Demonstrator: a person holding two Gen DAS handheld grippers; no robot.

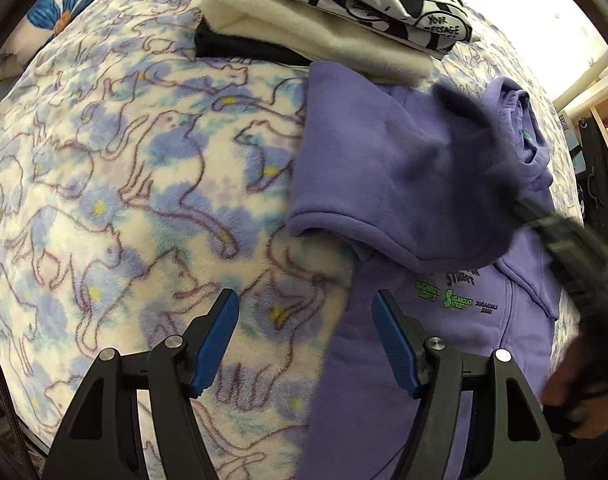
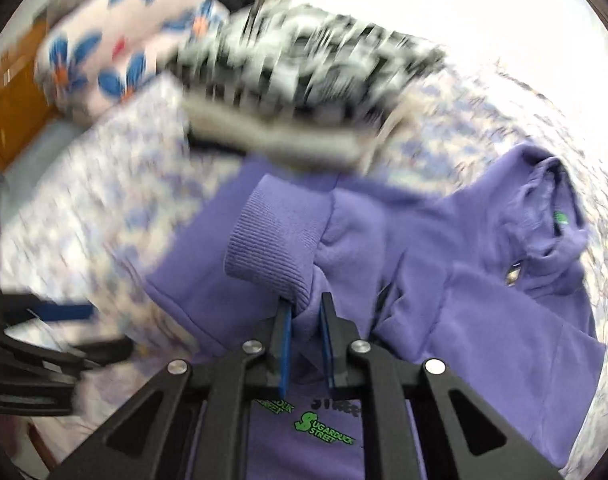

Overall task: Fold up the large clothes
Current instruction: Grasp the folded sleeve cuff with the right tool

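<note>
right gripper point(image 2: 305, 312), low centre, pinches the soft, floppy purple hoodie point(image 2: 483, 280) by its ribbed cuff point(image 2: 272, 240); left gripper point(image 1: 305, 320) gapes empty.

free: blanket point(image 1: 124, 200) left of hoodie point(image 1: 383, 168) | blocked: folded stack point(image 1: 323, 28) behind hoodie

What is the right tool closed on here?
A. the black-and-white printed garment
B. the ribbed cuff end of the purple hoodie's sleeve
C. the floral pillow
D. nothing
B: in the right wrist view the right tool pinches the purple hoodie just below its ribbed cuff.
</note>
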